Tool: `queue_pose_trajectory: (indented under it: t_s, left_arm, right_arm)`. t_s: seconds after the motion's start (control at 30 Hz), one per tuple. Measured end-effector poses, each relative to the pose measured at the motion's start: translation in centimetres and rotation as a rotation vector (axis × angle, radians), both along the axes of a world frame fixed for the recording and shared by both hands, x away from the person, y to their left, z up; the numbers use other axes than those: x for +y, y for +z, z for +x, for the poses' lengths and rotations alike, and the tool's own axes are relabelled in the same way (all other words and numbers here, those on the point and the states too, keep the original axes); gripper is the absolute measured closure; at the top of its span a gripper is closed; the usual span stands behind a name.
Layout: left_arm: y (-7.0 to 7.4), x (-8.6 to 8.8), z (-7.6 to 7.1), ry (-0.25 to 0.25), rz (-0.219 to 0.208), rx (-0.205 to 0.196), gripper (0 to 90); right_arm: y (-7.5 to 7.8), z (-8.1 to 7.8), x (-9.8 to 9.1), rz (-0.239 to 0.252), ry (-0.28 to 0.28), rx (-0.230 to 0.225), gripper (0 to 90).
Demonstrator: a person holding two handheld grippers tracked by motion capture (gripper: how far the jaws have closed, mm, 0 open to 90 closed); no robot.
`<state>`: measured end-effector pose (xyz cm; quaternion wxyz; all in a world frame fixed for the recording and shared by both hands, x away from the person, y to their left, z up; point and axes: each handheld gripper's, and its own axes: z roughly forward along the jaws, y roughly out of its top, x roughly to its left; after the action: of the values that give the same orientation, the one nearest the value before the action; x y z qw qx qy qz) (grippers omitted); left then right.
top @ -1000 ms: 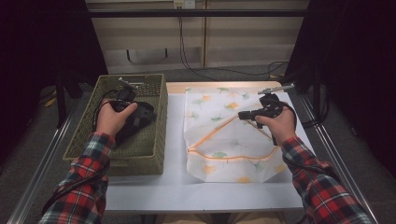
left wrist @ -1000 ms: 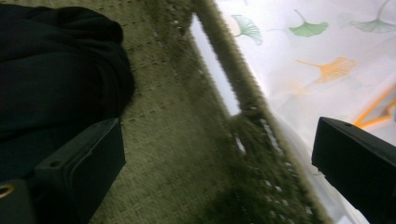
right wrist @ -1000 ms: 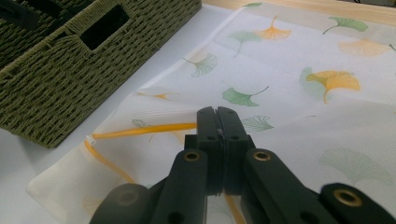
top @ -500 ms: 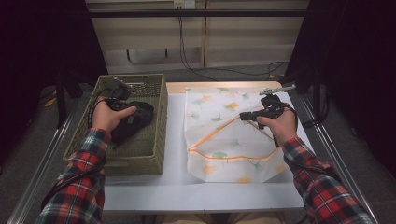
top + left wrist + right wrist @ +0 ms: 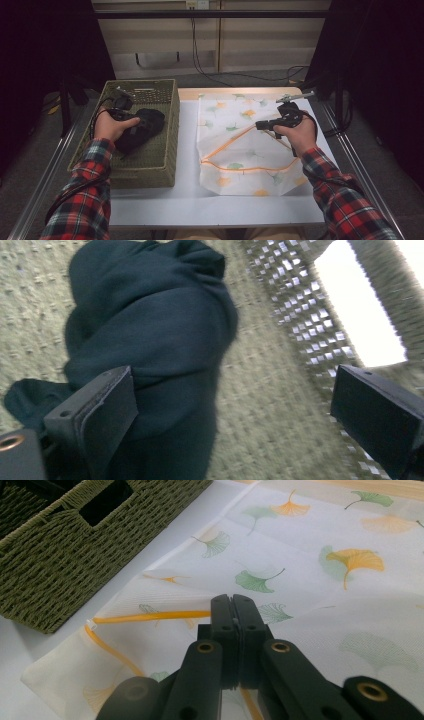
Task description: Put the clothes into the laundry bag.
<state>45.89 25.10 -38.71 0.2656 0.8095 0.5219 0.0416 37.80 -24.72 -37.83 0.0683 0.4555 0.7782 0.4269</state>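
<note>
A dark garment (image 5: 145, 125) lies bunched in the green woven basket (image 5: 172, 130) at the table's left. My left gripper (image 5: 131, 125) is down inside the basket and open. In the left gripper view its jaws stand wide apart (image 5: 232, 385), one at the garment (image 5: 150, 325) and one over the basket floor (image 5: 280, 390). A white mesh bag with a leaf print (image 5: 240, 170) lies at centre right. My right gripper (image 5: 257, 125) is shut (image 5: 232, 600) on the bag's orange zipper edge (image 5: 150, 615) and holds it raised off the bag (image 5: 310, 565).
The basket's wall (image 5: 75, 545) stands close to the left of the bag, with a strip of white table (image 5: 187, 150) between them. Metal rails run along both table sides. Cables hang behind the far edge.
My left hand has shifted slightly left over the garment in the basket. The right gripper has kept its hold on the bag's edge and barely moved.
</note>
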Motion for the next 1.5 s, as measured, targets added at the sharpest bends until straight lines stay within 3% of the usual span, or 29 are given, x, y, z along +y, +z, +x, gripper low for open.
queue_pose_trajectory:
  t_s: [0.1,0.37,0.53,0.77,0.87,0.93,1.03,1.13,1.23,1.27,1.33,1.5]
  left_arm:
    - [-0.5,0.3,0.1,0.007,-0.01,-0.007,4.6]
    - [-1.4,0.7,0.5,0.0,0.03,-0.036,4.9]
    - [-2.2,1.1,0.7,0.008,0.033,-0.063,6.3]
    - [-3.1,1.0,0.8,0.003,0.076,-0.084,9.4]
    - [-3.3,0.9,0.8,-0.007,0.114,-0.098,13.2]
    - [-3.6,0.8,0.8,-0.009,0.114,-0.106,13.2]
    - [-3.9,0.8,0.7,-0.035,0.162,-0.123,18.0]
    - [-4.1,0.7,0.7,-0.054,0.175,-0.126,19.3]
    - [-4.1,0.8,0.7,-0.045,0.177,-0.12,25.9]
    - [-4.2,0.8,0.6,-0.034,0.163,-0.118,29.8]
    - [-4.2,0.8,0.5,-0.042,0.181,-0.109,38.0]
    - [-4.0,0.6,0.3,-0.022,0.17,-0.073,53.9]
  right_arm:
    - [0.0,0.0,0.0,0.0,0.001,-0.001,89.9]
    - [-0.1,0.0,-0.2,0.004,-0.005,0.004,89.9]
    - [-0.3,-0.1,-0.1,-0.001,0.001,0.004,89.9]
    - [-0.3,-0.1,-0.1,-0.004,0.002,0.005,89.8]
    - [-0.4,-0.1,-0.2,-0.002,0.005,0.004,89.8]
    - [-0.5,-0.1,-0.2,-0.003,0.004,0.004,89.8]
    - [-0.5,-0.2,-0.2,-0.003,0.002,0.01,89.8]
    - [-0.5,-0.2,-0.2,-0.005,0.003,0.01,89.9]
    - [-0.5,-0.2,-0.2,-0.007,0.005,0.007,89.8]
    - [-0.5,-0.2,-0.2,-0.009,0.003,0.008,89.8]
    - [-0.6,-0.3,-0.2,-0.014,0.005,0.006,89.8]
    - [-0.7,-0.4,-0.5,-0.004,-0.002,0.009,89.8]
